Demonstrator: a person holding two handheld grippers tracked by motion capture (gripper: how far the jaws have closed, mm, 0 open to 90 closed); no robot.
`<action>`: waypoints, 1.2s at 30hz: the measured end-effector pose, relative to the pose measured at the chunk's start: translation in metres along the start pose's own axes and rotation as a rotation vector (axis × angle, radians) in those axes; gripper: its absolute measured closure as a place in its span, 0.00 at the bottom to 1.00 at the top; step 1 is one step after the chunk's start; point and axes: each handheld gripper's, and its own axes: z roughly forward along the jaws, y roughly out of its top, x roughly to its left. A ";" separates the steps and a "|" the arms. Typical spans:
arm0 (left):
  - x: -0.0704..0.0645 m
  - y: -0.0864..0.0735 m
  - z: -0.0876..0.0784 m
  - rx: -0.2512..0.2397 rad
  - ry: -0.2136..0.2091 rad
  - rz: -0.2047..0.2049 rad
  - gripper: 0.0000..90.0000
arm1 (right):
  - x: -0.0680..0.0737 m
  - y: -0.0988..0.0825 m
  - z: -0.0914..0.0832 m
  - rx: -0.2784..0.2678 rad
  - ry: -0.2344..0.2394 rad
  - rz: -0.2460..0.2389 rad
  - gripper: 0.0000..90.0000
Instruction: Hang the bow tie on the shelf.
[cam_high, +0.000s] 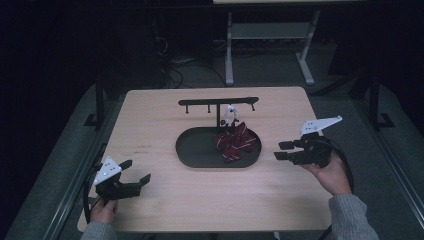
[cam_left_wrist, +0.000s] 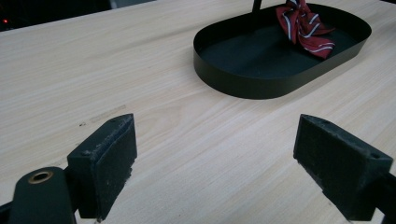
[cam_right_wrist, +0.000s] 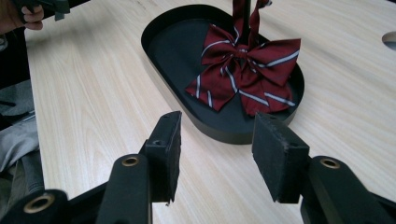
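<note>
Where tray (cam_right_wrist: 219, 133) fronts claw (cam_right_wrist: 217, 154): bow tie (cam_right_wrist: 245, 77).

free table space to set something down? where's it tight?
Bare wood left of the tray, out to the table edge, and along the near edge between the left claw and right claw. Tight at the tray's right end: bow tie under the rack.

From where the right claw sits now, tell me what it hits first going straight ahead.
Most likely the near wall of the black tray, then the striped bow tie lying inside it. The right claw stands open and empty; its height over the table is unclear.
</note>
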 end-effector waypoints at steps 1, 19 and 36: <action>0.000 0.000 0.000 -0.001 -0.001 -0.002 0.14 | 0.000 0.000 0.000 0.000 0.000 0.000 0.57; 0.000 -0.001 0.001 0.001 -0.001 -0.001 0.14 | 0.009 -0.029 -0.004 -0.014 0.005 0.025 0.57; 0.000 -0.001 0.000 0.003 0.000 0.003 0.14 | 0.019 -0.054 -0.001 -0.010 0.000 0.032 0.56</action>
